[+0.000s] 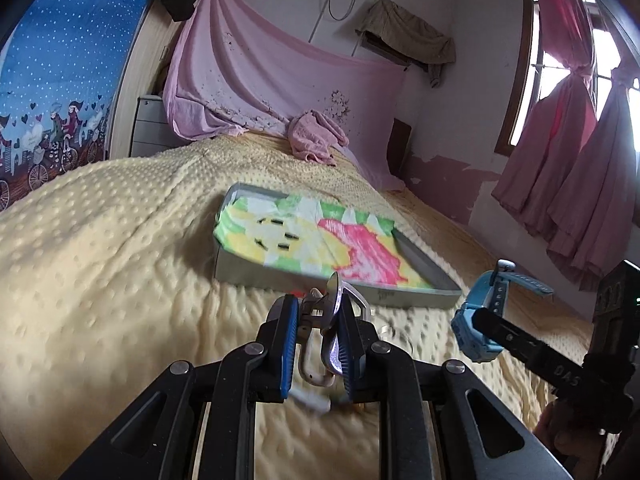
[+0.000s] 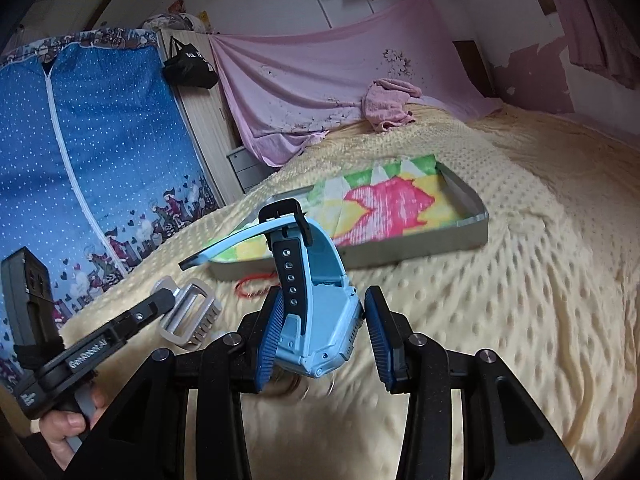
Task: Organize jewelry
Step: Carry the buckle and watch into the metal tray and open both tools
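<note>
My left gripper (image 1: 316, 312) is shut on a silver metal watch (image 1: 326, 320) and holds it above the yellow bedspread; it also shows in the right wrist view (image 2: 190, 314). My right gripper (image 2: 324, 312) is shut on a light blue smartwatch (image 2: 316, 300), its strap standing up; the watch also shows in the left wrist view (image 1: 478, 320). A grey tray (image 1: 424, 294) lined with a flowered cloth (image 1: 316, 240) lies on the bed just beyond both grippers, and in the right wrist view (image 2: 472, 220) too. A red cord (image 2: 256, 284) lies before the tray.
A dimpled yellow bedspread (image 1: 120, 240) covers the bed. A pink towel (image 1: 316, 140) lies at the headboard under a pink sheet. A blue wardrobe cover (image 2: 100, 140) stands left of the bed. Pink curtains (image 1: 568, 152) hang at the right window.
</note>
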Motion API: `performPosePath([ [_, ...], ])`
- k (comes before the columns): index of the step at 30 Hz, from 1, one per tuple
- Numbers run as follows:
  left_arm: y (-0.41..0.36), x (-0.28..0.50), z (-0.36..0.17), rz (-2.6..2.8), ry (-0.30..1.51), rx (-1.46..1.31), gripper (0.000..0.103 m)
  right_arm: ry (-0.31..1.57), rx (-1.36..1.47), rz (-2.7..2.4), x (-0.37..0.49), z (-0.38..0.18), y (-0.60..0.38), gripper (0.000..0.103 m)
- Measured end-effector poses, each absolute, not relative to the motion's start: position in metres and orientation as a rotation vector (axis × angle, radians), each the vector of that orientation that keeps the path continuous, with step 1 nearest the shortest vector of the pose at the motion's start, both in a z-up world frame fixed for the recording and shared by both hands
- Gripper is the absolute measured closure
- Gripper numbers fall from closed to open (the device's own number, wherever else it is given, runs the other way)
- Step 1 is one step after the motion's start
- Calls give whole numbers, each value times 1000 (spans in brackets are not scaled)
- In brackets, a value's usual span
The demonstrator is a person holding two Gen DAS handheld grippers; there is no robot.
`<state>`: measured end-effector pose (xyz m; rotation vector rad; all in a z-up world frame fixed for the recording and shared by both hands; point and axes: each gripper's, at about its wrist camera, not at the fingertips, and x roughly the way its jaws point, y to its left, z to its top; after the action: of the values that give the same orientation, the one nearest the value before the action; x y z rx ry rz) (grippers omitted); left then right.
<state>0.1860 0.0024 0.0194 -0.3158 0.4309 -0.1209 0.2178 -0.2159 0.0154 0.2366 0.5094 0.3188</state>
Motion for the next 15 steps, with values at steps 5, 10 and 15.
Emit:
performPosePath([
  [5, 0, 230, 35, -107, 392, -306, 85, 496, 258, 307, 273, 23, -213, 66],
  [10, 3, 278, 38, -107, 413, -324, 85, 549, 271, 303, 327, 19, -201, 66],
  [15, 5, 313, 19, -103, 518, -339, 85, 645, 230, 284, 359, -2, -183, 66],
])
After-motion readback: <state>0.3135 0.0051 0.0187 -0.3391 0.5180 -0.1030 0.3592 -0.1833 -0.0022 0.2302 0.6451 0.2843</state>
